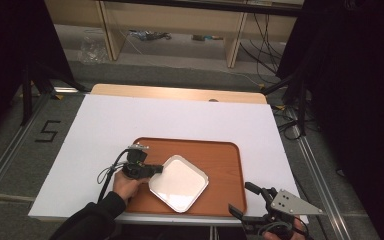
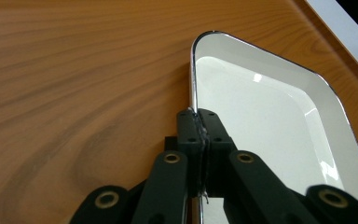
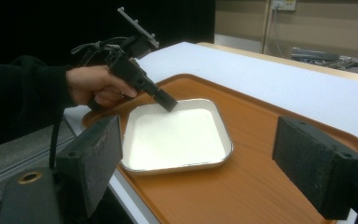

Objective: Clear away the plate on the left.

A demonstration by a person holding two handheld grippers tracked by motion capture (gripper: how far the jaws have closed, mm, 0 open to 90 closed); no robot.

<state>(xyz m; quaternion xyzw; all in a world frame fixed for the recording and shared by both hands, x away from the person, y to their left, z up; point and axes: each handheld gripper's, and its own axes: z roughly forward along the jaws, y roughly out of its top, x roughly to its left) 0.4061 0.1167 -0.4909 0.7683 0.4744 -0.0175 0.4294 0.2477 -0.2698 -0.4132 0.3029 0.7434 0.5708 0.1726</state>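
The left hand-held gripper [image 1: 158, 169] is pinching the white plate's [image 1: 180, 183] left rim on the brown tray [image 1: 225, 165]; the right hand-held gripper [image 1: 244, 201] is hovering spread beyond the bench's [image 1: 105, 125] near edge.

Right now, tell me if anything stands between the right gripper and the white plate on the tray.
Nothing visible does. The right gripper hangs open off the tray's near corner, with only bare tray surface between it and the white plate. The left gripper is clamped on the plate's far rim, on the opposite side.
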